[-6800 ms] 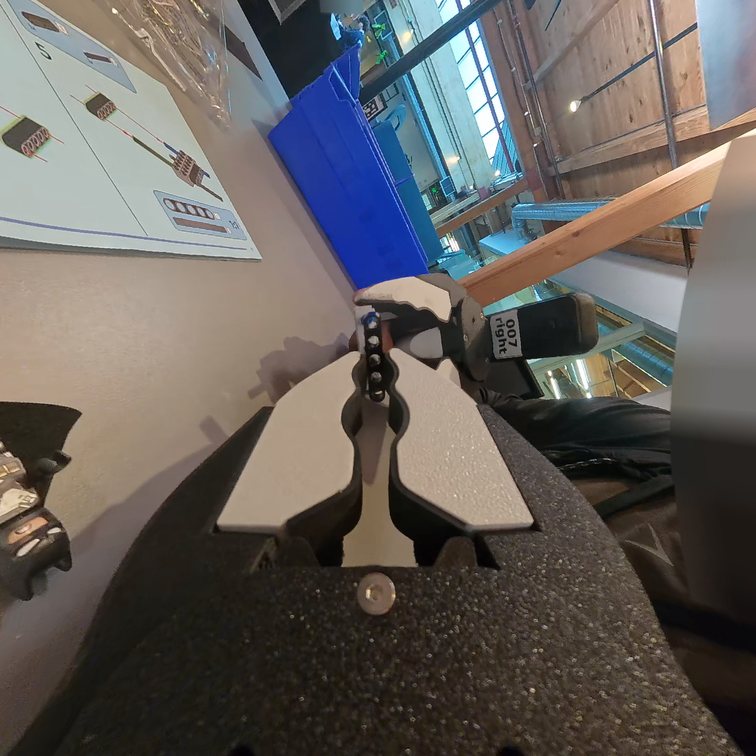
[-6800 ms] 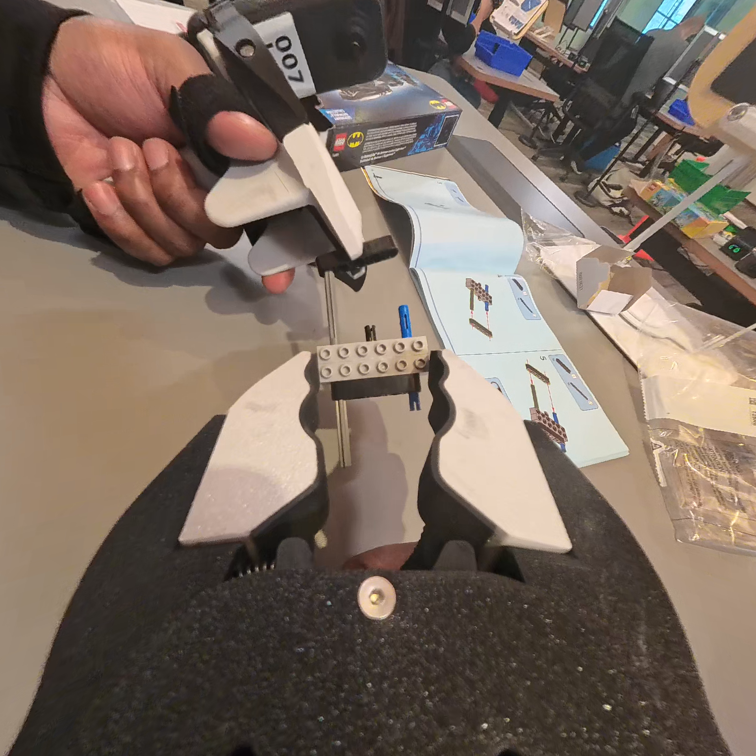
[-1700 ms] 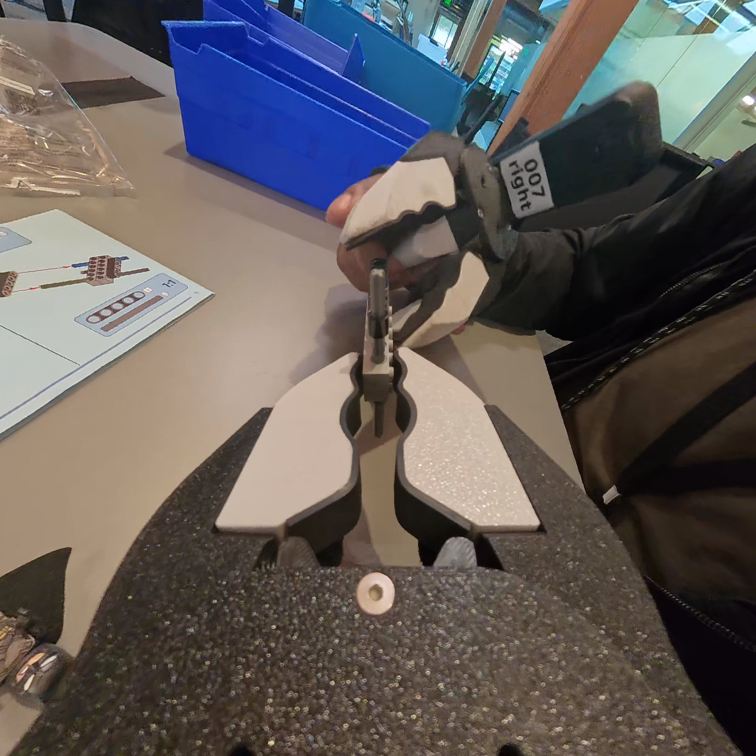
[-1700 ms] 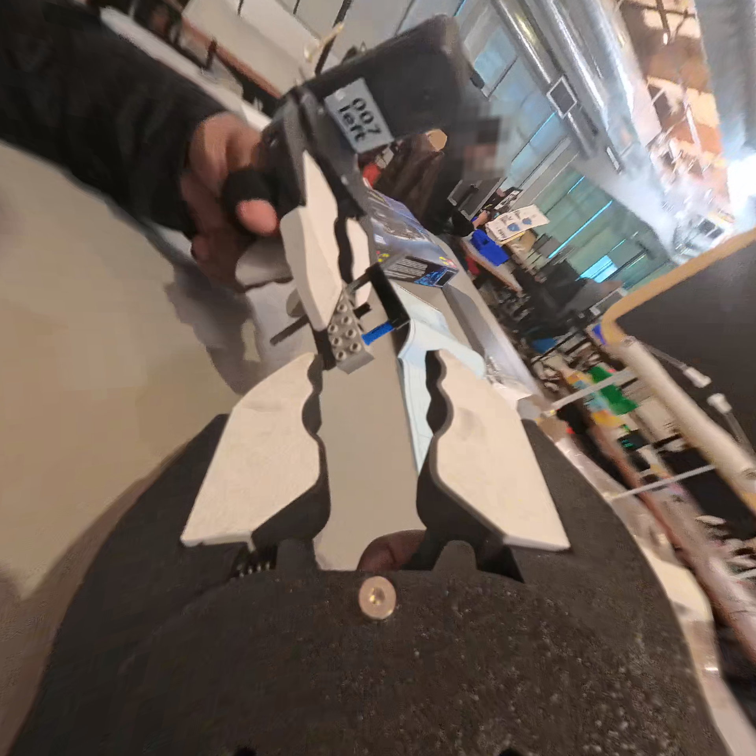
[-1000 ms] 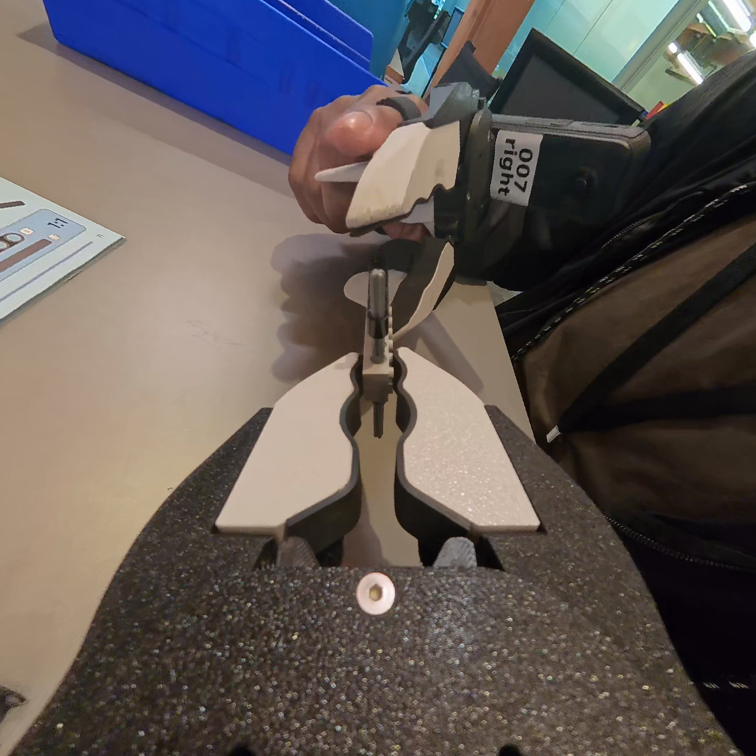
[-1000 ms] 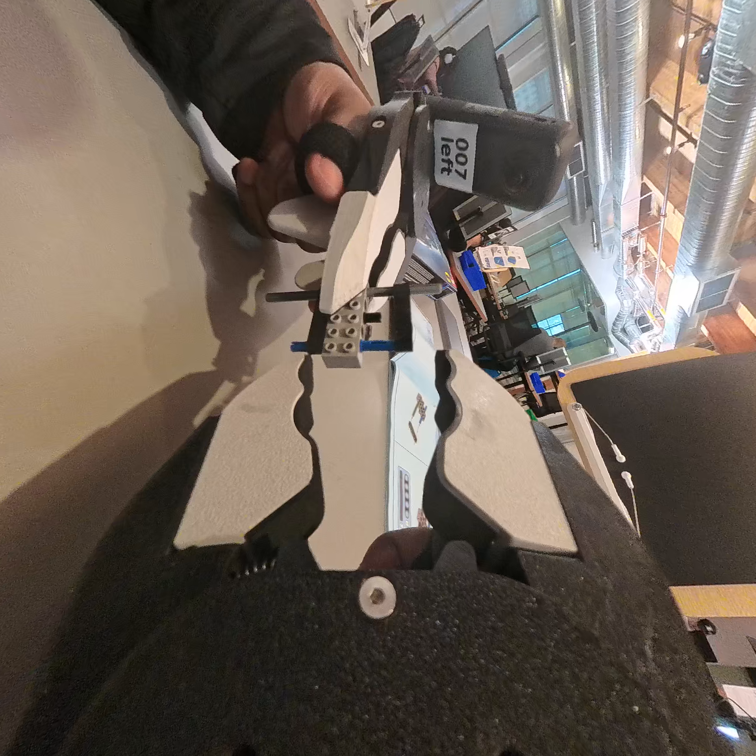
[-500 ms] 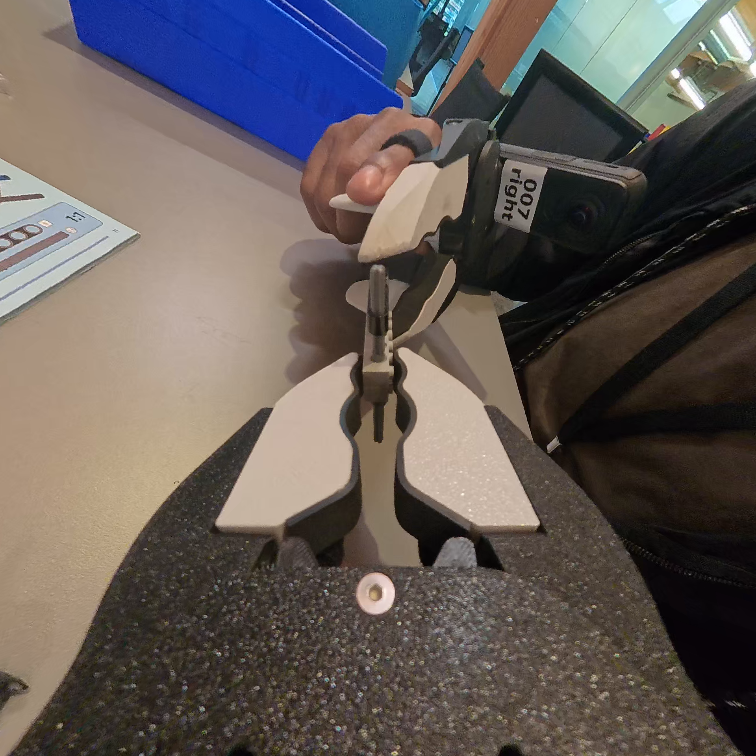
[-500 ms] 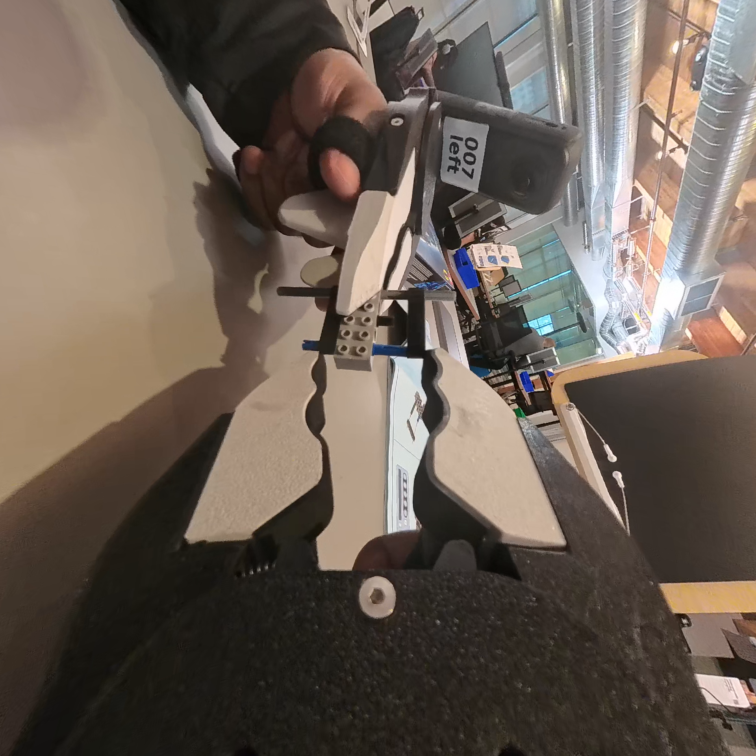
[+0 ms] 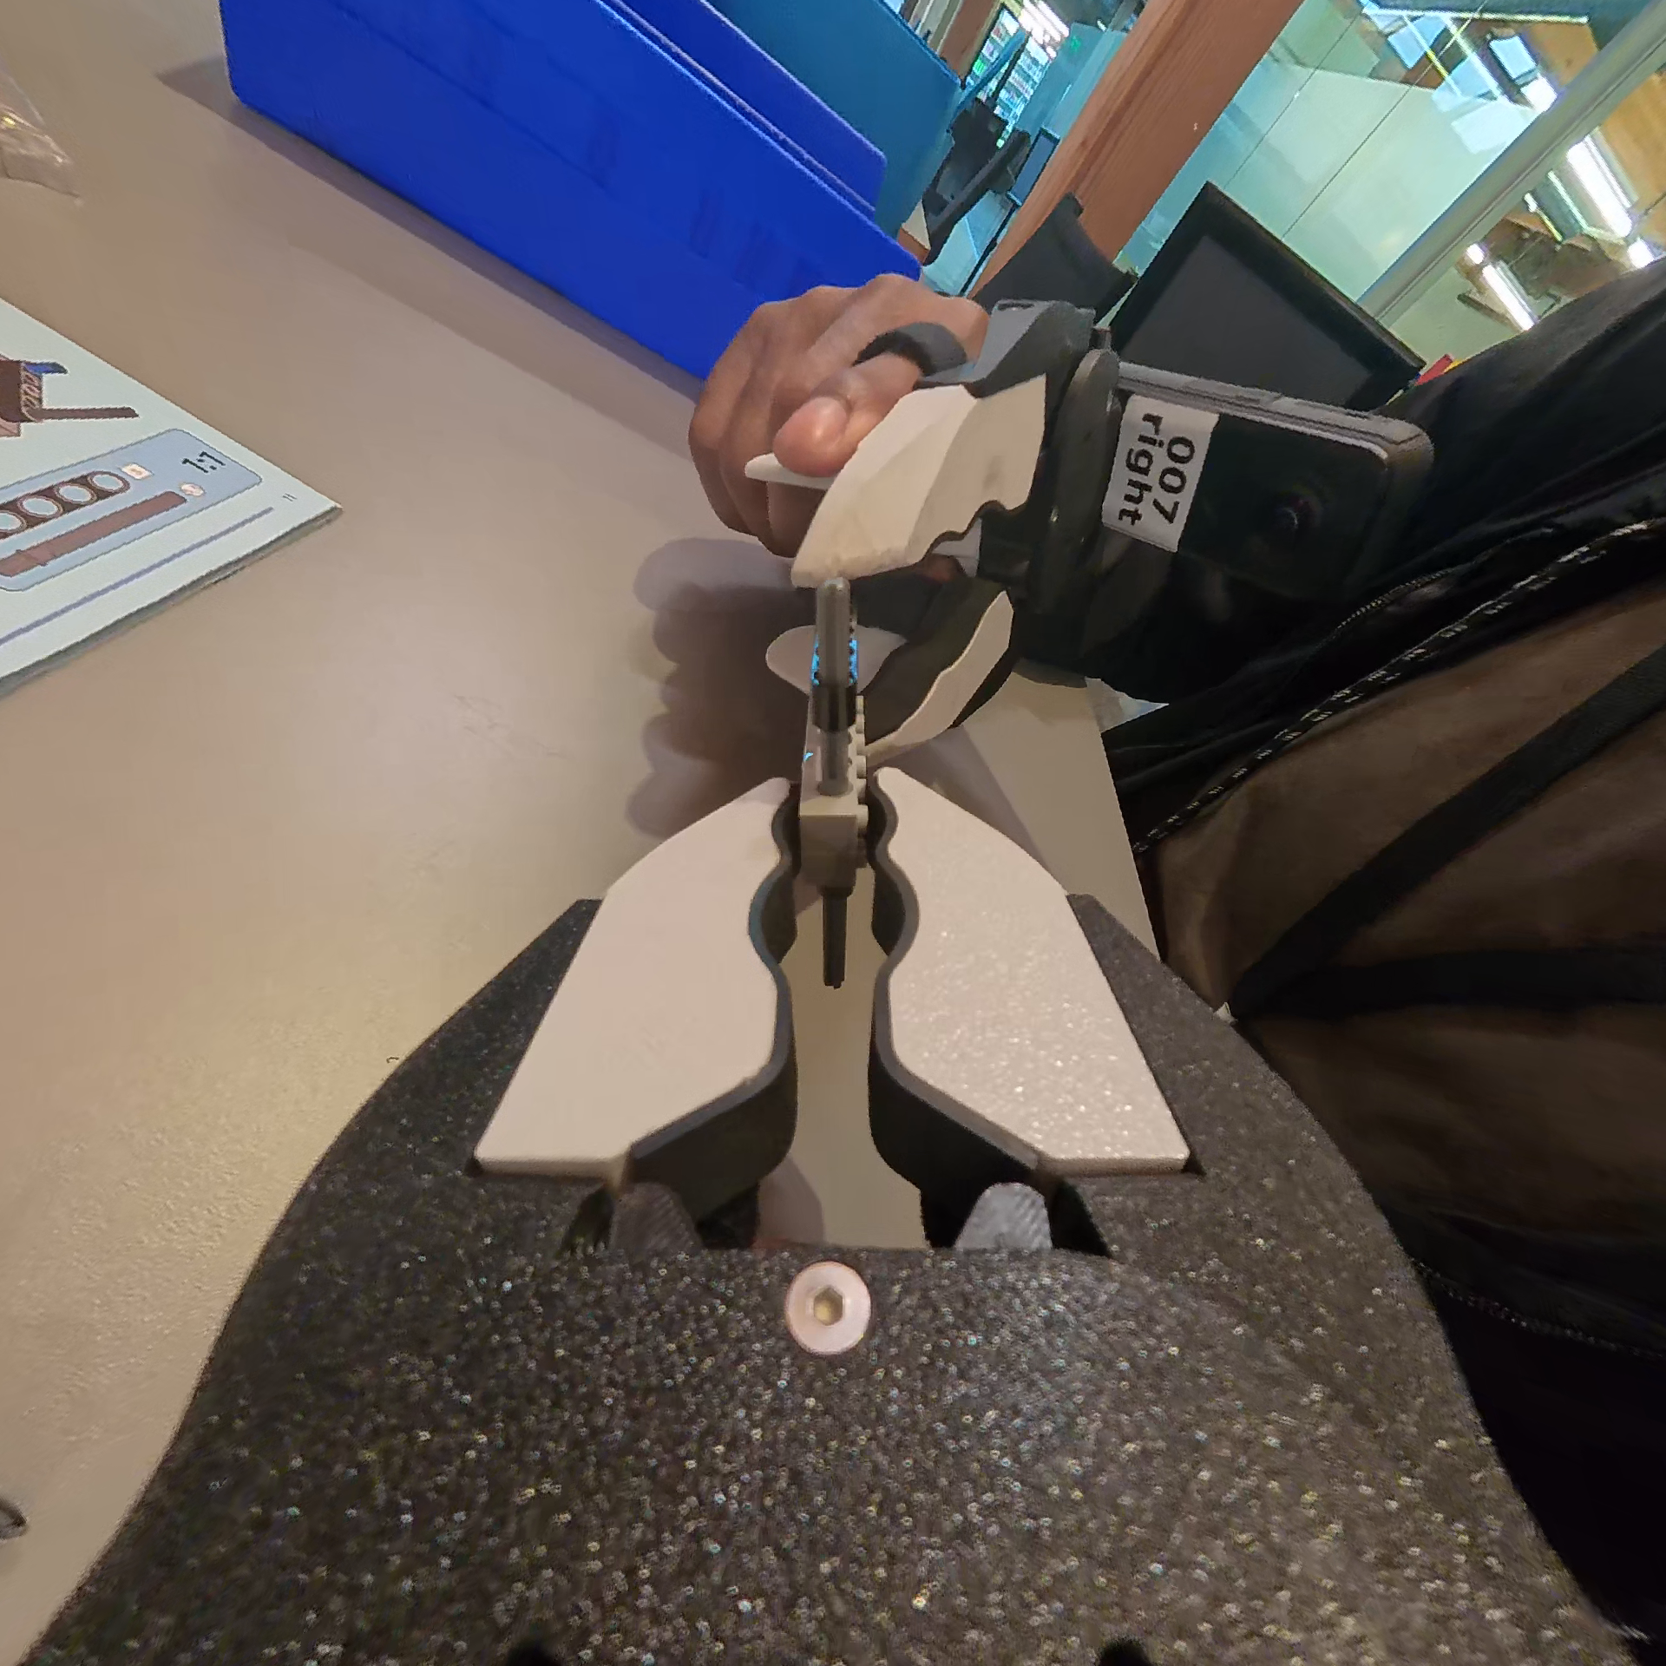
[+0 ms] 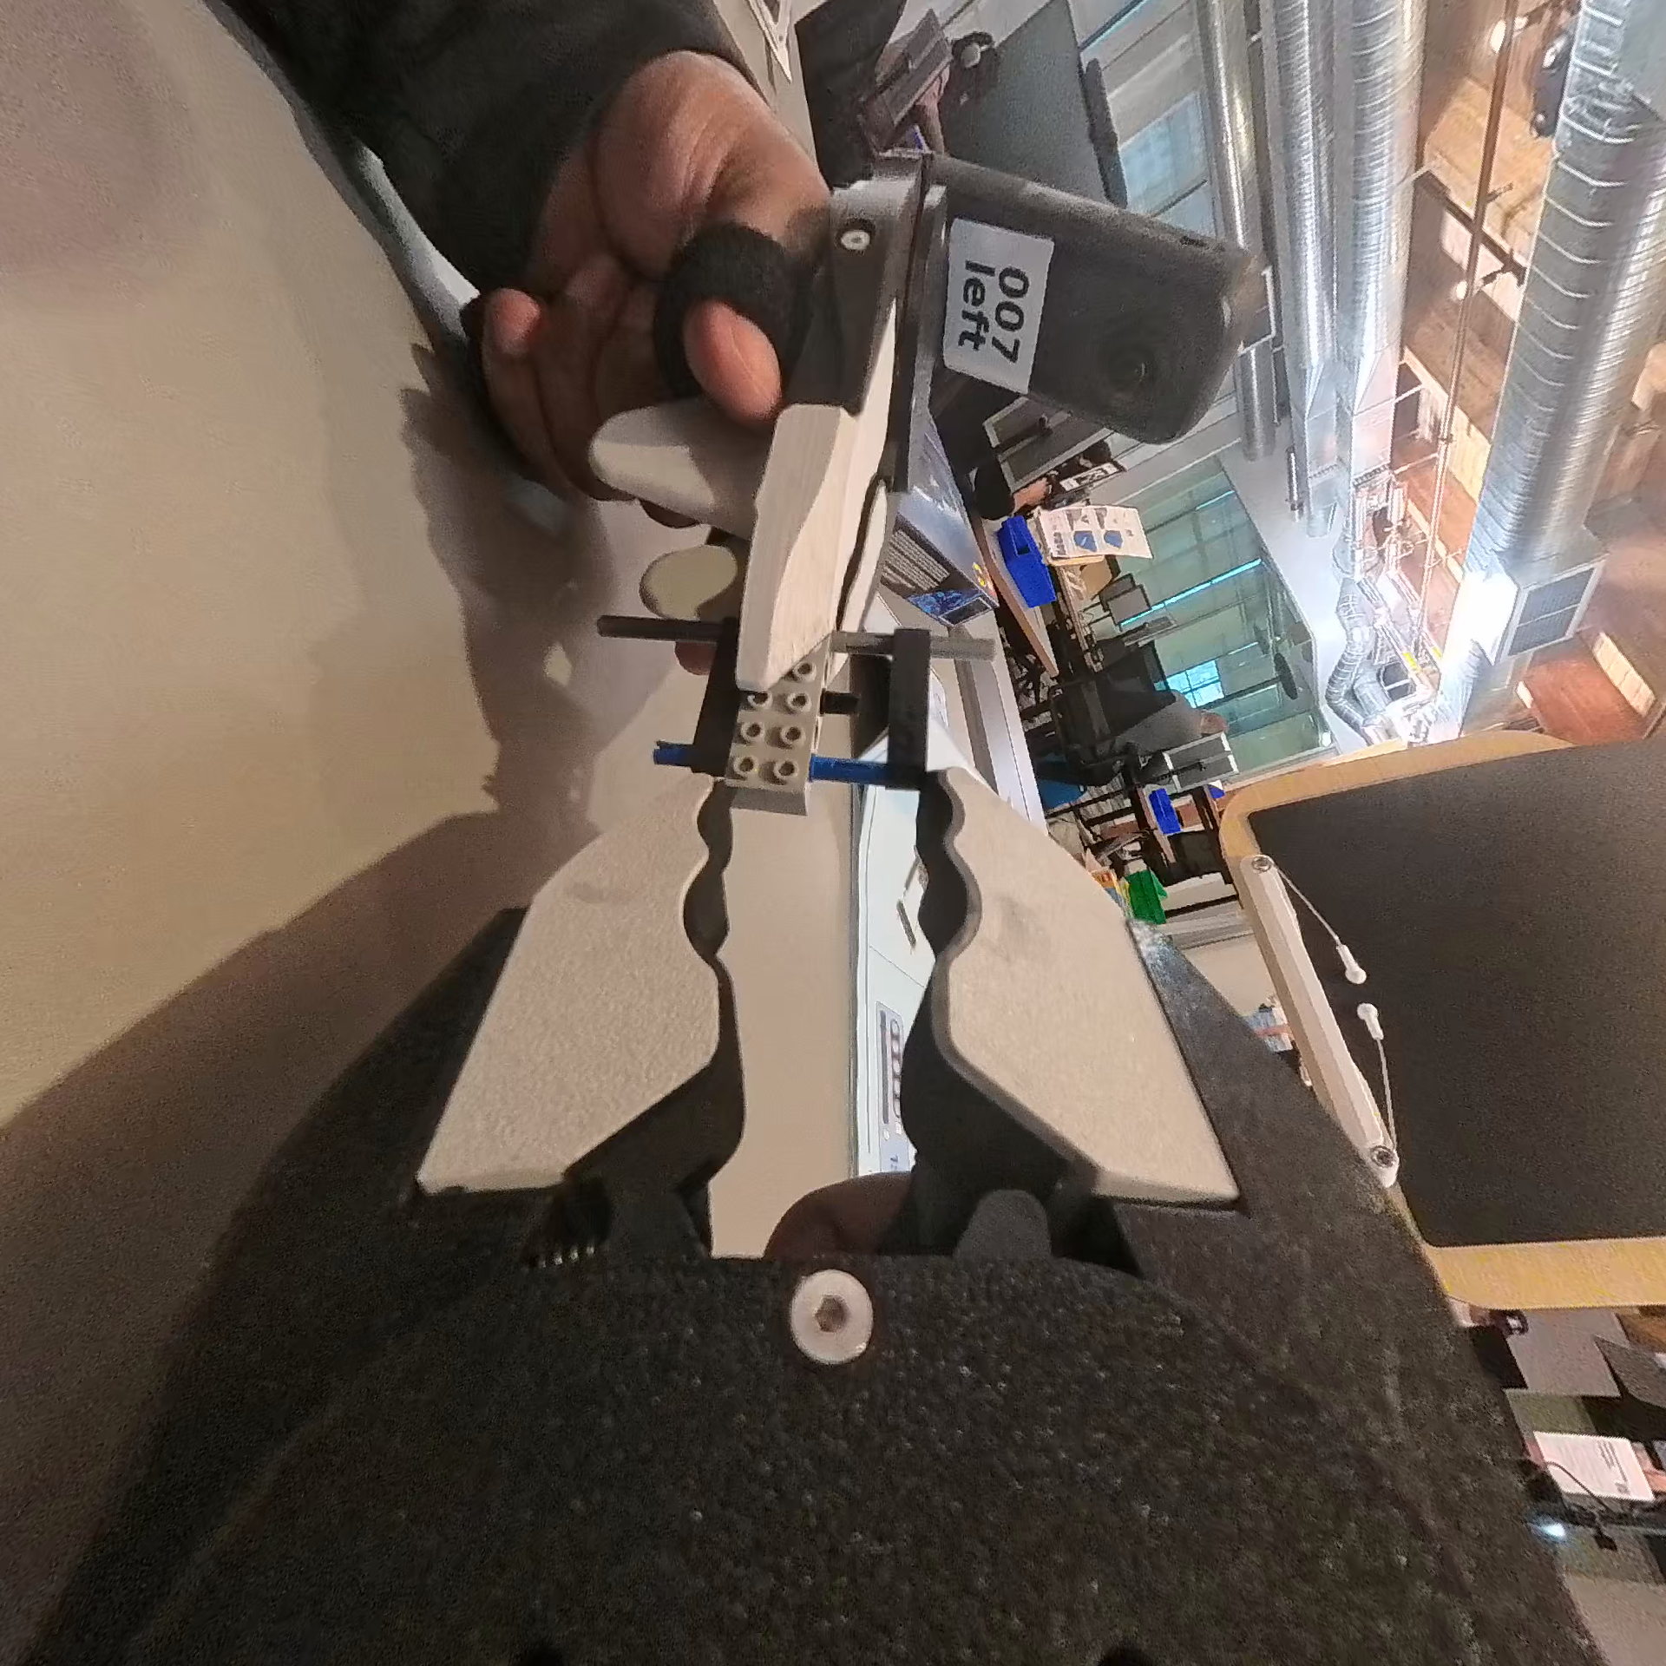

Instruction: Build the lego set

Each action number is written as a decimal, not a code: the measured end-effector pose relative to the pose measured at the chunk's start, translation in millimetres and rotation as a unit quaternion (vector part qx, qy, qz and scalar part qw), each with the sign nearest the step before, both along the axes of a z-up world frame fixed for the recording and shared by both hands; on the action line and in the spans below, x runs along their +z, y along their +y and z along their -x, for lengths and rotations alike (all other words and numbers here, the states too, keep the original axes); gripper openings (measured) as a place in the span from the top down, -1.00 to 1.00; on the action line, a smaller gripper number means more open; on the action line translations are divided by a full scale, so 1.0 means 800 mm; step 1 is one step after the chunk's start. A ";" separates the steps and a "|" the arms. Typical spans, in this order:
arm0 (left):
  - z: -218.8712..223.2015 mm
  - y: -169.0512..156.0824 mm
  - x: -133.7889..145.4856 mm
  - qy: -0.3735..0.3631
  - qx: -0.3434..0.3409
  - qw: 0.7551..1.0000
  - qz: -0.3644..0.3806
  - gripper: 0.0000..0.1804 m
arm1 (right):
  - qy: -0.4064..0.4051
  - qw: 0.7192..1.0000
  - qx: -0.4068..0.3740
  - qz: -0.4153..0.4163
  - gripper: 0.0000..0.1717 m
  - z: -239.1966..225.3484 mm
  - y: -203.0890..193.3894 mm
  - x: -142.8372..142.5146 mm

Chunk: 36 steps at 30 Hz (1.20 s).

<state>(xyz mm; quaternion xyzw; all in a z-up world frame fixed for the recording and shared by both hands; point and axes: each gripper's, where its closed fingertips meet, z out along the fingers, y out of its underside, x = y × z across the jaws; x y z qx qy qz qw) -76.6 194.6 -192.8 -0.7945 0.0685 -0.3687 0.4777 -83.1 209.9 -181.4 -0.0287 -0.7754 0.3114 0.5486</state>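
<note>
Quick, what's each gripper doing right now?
Left gripper: closed on the grey brick assembly.
Right gripper: open, fingers either side of the assembly's end, not clearly pressing.

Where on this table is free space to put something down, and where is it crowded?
Bare table lies between the instruction booklet, the blue bins and the left gripper. It is crowded where that gripper holds the brick assembly beside the right gripper.

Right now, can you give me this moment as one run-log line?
left tool: shut on grey studded toy-brick assembly with black beams and blue pin | right tool: open, fingertips flanking assembly's end | grey table below
</note>
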 end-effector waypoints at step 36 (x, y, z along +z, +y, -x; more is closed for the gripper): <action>0.014 0.010 0.001 0.128 0.043 0.989 -0.066 0.87 | -0.195 0.964 0.002 0.180 0.52 0.003 0.008 -0.006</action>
